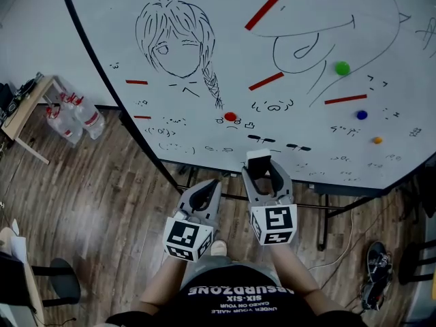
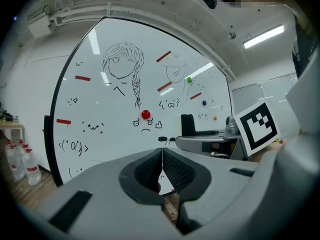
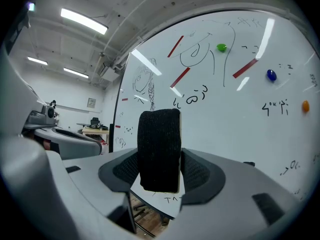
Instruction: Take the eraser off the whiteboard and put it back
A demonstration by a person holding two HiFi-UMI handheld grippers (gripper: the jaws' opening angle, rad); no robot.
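Note:
A black felt eraser (image 3: pixel 159 150) with a pale back stands upright between the pads of my right gripper (image 3: pixel 161 171), which is shut on it. In the head view the eraser (image 1: pixel 259 163) sticks out of the right gripper (image 1: pixel 264 176) just short of the whiteboard's (image 1: pixel 225 26) lower edge; it also shows in the left gripper view as a dark block (image 2: pixel 187 125). The board carries drawings, red strips and coloured magnets. My left gripper (image 1: pixel 202 197) hangs beside the right one, lower left, shut with its pads meeting and nothing between them (image 2: pixel 162 171).
The whiteboard stands on a dark frame with legs (image 1: pixel 325 216) over a wood floor. Water bottles (image 1: pixel 73 114) and a small wooden table (image 1: pixel 24 111) sit at the left. A chair (image 1: pixel 48 281) is at lower left, shoes (image 1: pixel 373 271) at lower right.

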